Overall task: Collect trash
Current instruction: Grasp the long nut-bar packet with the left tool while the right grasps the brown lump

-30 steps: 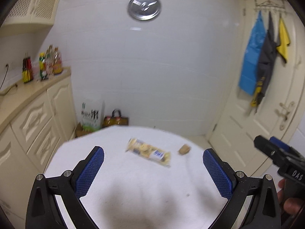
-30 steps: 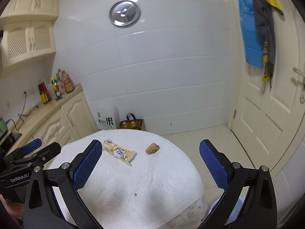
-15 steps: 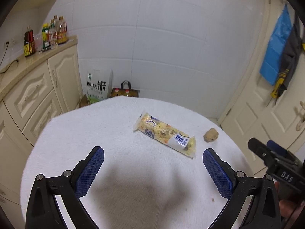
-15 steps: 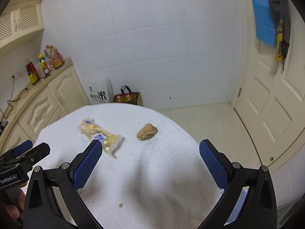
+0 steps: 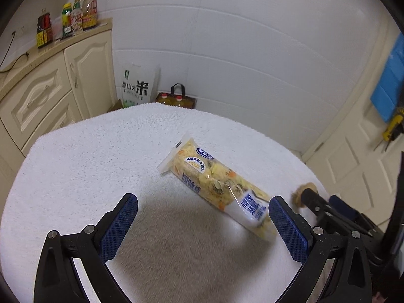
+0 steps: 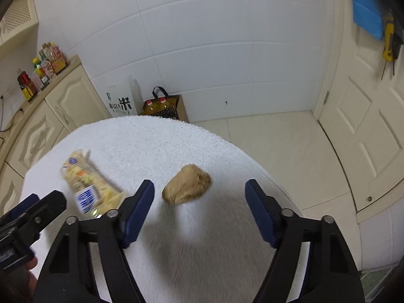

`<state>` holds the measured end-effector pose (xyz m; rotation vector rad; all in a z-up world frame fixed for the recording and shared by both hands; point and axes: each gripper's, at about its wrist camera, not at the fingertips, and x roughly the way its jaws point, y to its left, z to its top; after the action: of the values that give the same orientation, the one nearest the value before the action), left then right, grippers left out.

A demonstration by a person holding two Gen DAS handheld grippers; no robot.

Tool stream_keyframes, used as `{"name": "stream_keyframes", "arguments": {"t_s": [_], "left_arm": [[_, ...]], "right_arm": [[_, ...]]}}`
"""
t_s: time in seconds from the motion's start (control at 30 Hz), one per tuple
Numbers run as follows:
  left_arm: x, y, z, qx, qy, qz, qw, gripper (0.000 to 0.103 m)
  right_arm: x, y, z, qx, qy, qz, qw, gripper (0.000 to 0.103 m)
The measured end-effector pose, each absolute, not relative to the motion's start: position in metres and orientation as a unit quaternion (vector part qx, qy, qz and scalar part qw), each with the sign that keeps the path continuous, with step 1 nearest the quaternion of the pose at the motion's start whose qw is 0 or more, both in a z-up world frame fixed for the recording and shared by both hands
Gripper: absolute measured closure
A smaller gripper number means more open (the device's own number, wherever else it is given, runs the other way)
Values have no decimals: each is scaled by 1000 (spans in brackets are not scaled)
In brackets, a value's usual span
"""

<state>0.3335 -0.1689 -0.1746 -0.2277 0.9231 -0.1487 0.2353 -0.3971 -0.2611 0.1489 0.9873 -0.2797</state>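
I am holding my left gripper (image 5: pixel 202 219) low over a round table covered with a white terry cloth (image 5: pixel 83 156), its blue-padded jaws spread wide and gripping nothing. A clear snack packet (image 5: pixel 218 185) of yellowish pieces with blue-and-white labelling is lying flat on the cloth, running diagonally from the far centre toward the near right, and its near end is sitting just beside my left gripper's right pad without my being able to tell whether they are touching. I am hovering my right gripper (image 6: pixel 199 214) over the right part of the table, its jaws also standing wide apart and holding nothing. A crumpled brown wad (image 6: pixel 186 188) is lying on the cloth (image 6: pixel 161 146) just beyond the gap between those jaws, nearer the left pad than the right, apart from both. In the right wrist view the snack packet (image 6: pixel 92 189) is lying to the left of the brown wad, clearly separate from it, with the tip of my left gripper (image 6: pixel 32 212) showing at the near left edge. Beyond the table, a white rice sack (image 5: pixel 137 87) and a dark carrier bag holding oil bottles (image 5: pixel 176 98) are standing on the floor against the tiled wall, and sauce bottles (image 5: pixel 67 19) are lined up on the cream cabinet counter at the far left.
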Motion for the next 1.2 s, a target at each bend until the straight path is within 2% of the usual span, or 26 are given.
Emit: {"name": "stream_keyframes", "arguments": {"t_s": [0.13,0.17,0.2,0.53,0.67,0.77,0.83,0.87,0.9,0.97,1.1,1.2], "left_arm": [[357,-176,-185,-123,453,-60,881,1],[360,-176,-189,-124,455,-60,880,1],[364,-178,-192,-124,458,-59,878,1],[416,-224,-216,-112,480,-44,869,1],[436,-244,-228,-72,459,-54,884,3],[452,-252,-233,-48,452,-90,886,11],[460,-251,-232,-40,449,-116,885,28],[465,-250,-232,-39,449,-131,883,31],[465,-250,-232,-40,448,-145,881,40],[470,-249,-234,-37,448,-170,877,48],[480,-253,-240,-23,441,-203,874,49],[494,-268,-245,-1,440,-183,879,42]], "right_arm": [[247,-391,-273,53,482,-118,867,48],[247,-386,-273,48,483,-105,868,63],[246,-384,-272,52,484,-96,868,70],[210,-403,-251,85,459,-83,881,71],[202,-405,-245,86,460,-81,880,71],[198,-404,-243,87,460,-79,880,71],[197,-405,-243,90,459,-78,880,71],[198,-405,-243,91,459,-77,880,71],[197,-403,-243,92,459,-76,880,71],[195,-402,-245,96,460,-75,880,71],[190,-402,-246,101,462,-74,878,71],[186,-403,-247,105,464,-78,876,71]]}}
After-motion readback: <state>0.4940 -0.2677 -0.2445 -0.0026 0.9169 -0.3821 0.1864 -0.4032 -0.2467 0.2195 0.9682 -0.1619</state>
